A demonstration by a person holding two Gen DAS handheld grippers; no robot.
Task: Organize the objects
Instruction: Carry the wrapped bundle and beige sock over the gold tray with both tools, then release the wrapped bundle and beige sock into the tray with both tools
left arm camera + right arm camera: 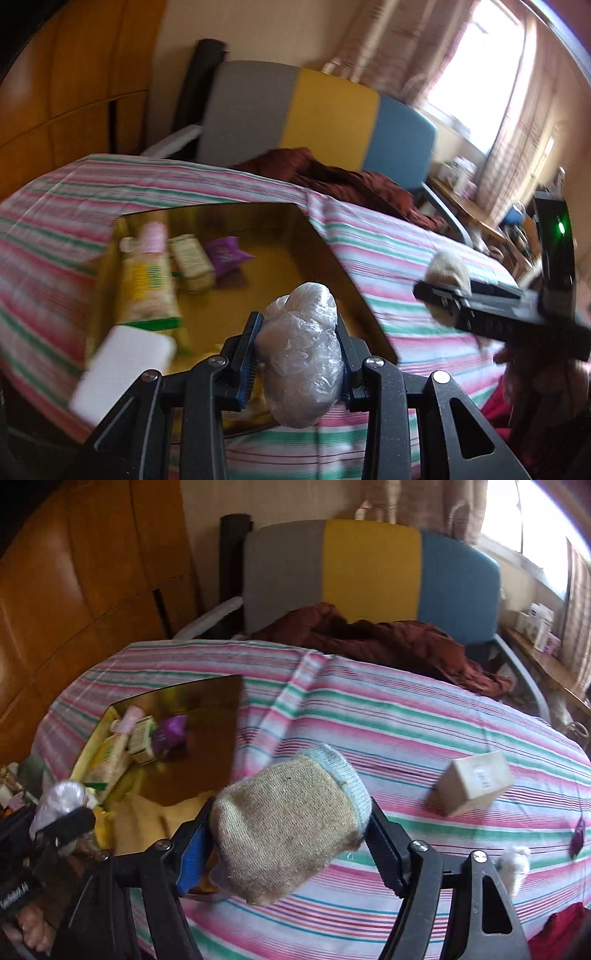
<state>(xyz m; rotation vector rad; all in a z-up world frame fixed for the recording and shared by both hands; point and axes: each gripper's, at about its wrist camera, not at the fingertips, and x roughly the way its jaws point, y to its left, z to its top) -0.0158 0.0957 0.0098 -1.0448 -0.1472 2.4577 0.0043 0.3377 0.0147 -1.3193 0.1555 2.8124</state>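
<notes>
My left gripper (299, 354) is shut on a clear plastic-wrapped bundle (303, 354) and holds it above the near edge of a gold box (325, 251). The box holds a yellow packet (147, 284), a small carton (192, 258) and a purple pouch (225, 254). My right gripper (291, 834) is shut on a beige knitted sock bundle (288, 823) above the striped cloth, right of the gold box (207, 738). The left gripper with its bundle (59, 805) shows at the left edge of the right wrist view. The right gripper (443, 295) shows at the right of the left wrist view.
A striped cloth (406, 716) covers the table. A beige block (472, 782) lies on it to the right, with a white tuft (513, 864) and a small purple item (576, 838). A white block (122, 373) sits at the box's near left. A chair (369, 572) with brown fabric (388, 638) stands behind.
</notes>
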